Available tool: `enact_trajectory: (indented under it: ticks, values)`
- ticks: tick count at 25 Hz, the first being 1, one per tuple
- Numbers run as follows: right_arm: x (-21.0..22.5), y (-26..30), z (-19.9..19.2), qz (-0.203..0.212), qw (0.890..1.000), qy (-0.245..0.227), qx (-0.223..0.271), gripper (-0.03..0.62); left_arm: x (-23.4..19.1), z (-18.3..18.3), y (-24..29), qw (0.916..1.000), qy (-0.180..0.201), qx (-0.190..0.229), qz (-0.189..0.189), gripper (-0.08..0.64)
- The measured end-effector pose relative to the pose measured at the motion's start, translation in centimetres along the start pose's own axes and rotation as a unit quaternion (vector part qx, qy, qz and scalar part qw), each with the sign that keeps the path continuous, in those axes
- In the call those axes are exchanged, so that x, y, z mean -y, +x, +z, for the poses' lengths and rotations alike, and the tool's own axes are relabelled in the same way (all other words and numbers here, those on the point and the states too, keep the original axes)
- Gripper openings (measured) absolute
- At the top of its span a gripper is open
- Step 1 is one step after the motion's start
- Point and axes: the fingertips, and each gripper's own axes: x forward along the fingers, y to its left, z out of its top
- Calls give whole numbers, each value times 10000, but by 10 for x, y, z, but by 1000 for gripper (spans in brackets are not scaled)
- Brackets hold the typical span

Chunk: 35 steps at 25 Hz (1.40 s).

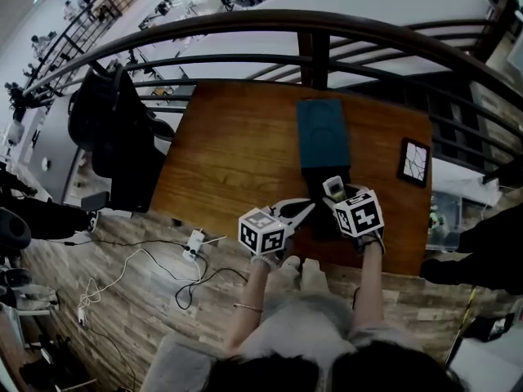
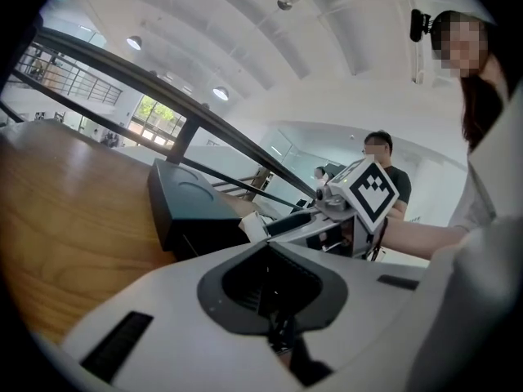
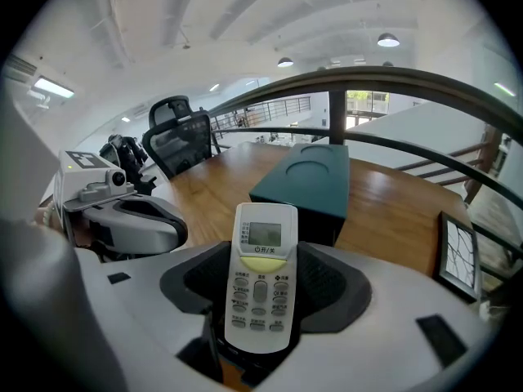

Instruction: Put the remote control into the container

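Observation:
A white remote control (image 3: 261, 280) with a small screen and grey buttons stands upright between the jaws of my right gripper (image 3: 261, 251), which is shut on it. In the head view this gripper (image 1: 337, 196) holds the remote (image 1: 333, 188) just at the near end of the dark teal container (image 1: 322, 133), a long box in the middle of the wooden table (image 1: 237, 153). My left gripper (image 1: 306, 207) hovers close to the left of it, jaws together, nothing in them. The left gripper view shows the container (image 2: 192, 202) and the remote's white end (image 2: 252, 224).
A black-framed picture (image 1: 413, 162) lies at the table's right side. A black office chair with a jacket (image 1: 114, 129) stands left of the table. A curved dark railing (image 1: 315, 51) runs behind the far edge. Cables and a power strip (image 1: 194, 242) lie on the floor.

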Motion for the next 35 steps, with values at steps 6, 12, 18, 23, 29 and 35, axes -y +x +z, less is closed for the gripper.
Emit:
enact_trajectory:
  ticks: [6,12,18,23,29,35]
  values:
    - [-1,15,-2,-3,9996,-38,-276,245,-11,-13,-3,9998,-180,-113,65,4]
    - [0,29,-8,-25,9986,-59,-520,245,-17,-24,-3,9991,-344,-233,59,4]
    - [1,41,-20,-135,9968,-78,-788,245,-18,-35,-1,9987,-405,-312,60,3]
    - [2,48,-23,-240,9956,-46,-908,245,-20,-39,-2,9985,-428,-331,102,5]
    - [3,53,-29,-459,9922,-160,-1150,245,-21,-40,-6,9984,-437,-344,129,5]
    - [8,55,-39,-741,9854,-262,-1511,245,-24,-37,-11,9983,-447,-327,184,5]
